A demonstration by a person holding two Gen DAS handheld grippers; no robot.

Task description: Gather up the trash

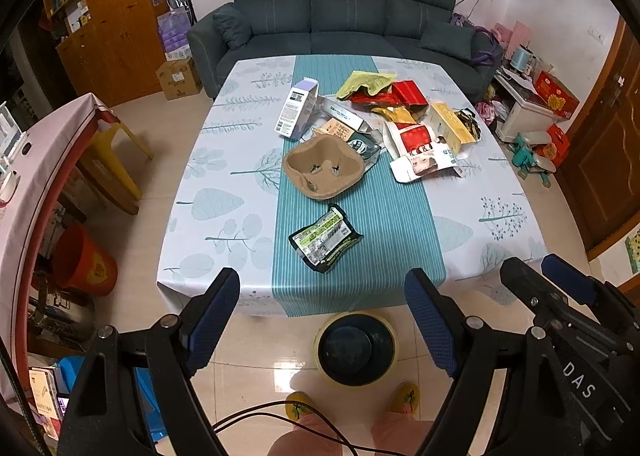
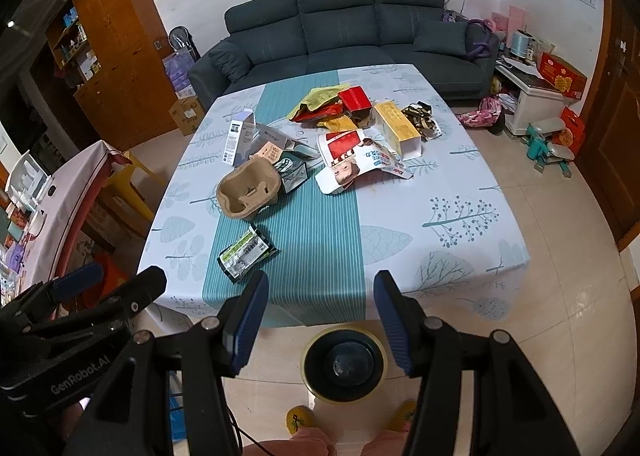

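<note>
light: even indoor, moderately bright, from overhead | glare: soft reflections on the floor tiles [image 1: 280,368] | shadows: faint, short under the trash on the bench [image 1: 224,160] | focus: sharp centre, no motion blur | distortion: strong fisheye bending at edges, black vignette in corners

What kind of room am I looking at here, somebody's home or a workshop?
Most likely a living room in someone's home. A dark three-seat sofa stands behind a table with a leaf-print cloth, a wooden cabinet fills one corner, and slippers show on the tiled floor.
</note>
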